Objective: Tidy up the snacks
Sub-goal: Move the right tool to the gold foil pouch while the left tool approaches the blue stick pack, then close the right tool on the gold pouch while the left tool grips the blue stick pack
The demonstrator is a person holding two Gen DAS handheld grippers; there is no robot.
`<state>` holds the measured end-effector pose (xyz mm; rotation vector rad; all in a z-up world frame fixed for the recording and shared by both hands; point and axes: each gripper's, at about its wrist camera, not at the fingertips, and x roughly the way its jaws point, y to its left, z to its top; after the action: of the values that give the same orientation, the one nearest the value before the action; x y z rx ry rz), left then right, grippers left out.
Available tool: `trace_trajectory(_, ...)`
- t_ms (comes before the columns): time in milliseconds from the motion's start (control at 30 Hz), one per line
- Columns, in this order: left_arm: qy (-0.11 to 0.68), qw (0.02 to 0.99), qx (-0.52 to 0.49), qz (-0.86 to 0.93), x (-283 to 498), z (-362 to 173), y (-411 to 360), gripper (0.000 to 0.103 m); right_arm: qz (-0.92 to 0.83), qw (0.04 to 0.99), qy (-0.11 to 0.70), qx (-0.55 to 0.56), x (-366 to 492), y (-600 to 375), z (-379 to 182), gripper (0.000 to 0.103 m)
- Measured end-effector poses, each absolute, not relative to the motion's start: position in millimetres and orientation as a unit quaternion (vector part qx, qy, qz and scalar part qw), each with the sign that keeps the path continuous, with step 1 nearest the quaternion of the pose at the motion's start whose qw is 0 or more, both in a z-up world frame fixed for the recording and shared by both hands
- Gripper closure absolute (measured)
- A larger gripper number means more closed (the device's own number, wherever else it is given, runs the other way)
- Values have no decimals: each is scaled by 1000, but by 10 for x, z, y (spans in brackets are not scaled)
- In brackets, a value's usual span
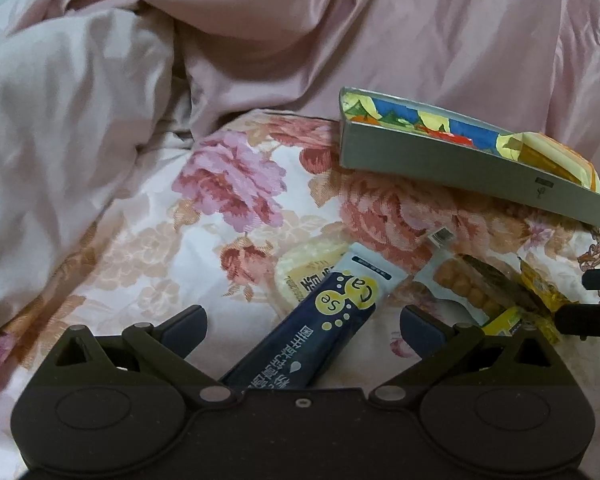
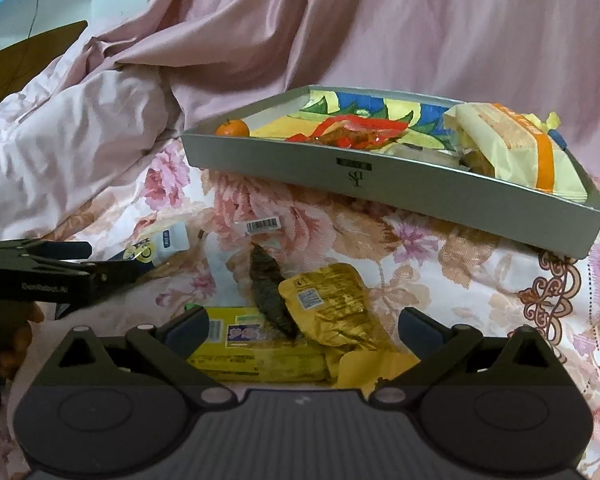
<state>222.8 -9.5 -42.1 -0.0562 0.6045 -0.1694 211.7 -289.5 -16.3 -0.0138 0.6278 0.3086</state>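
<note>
The blue pack's [image 1: 300,344] bottom end hides under the left gripper [image 1: 303,322]. The box [image 1: 460,172] runs off the picture's right edge. The yellow pack [image 2: 260,356] is partly covered. Words on them are too small to read.

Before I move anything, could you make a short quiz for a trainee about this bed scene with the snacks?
1. True or false: the left gripper is shut on the dark blue packet.
2. Which item lies inside the grey box? A) the small orange fruit B) the gold foil packet C) the dark blue packet
3. Fill in: the right gripper hovers with its jaws ____ above the yellow packet.

Key: 1 false, it is open around it; 2 A; 3 open.
</note>
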Motion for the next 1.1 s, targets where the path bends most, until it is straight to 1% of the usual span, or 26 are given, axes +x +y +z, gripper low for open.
trace_trajectory(167,325,940,-41,-96,2310,-449,-47,1,159,929,335,7,2297,-2972,-224,0)
trace_trajectory(333,353,928,-54,-111,2346,-484,-25,1,170,904,388,62,2505,-3143,-347,1)
trace_trajectory(467,367,918,-75,-130,2348,-469,-31,2,179,896,396,88,2508,-3223,-352,1)
trace_trajectory(567,377,912,-83,-139,2333,-447,-52,6,184,893,402,81,2487,-3187,-356,0)
trace_trajectory(700,392,902,-98,-154,2305,-438,-99,15,193,891,406,69,2426,-3077,-340,1)
trace_trajectory(800,400,898,-93,-160,2262,-429,-177,19,194,890,408,61,2378,-3000,-337,2)
trace_trajectory(933,408,896,-64,-164,2201,-409,-307,20,208,886,411,53,2271,-2904,-332,5)
trace_trajectory(1100,412,895,-20,-170,2149,-385,-415,21,228,880,417,13,2176,-2769,-337,7)
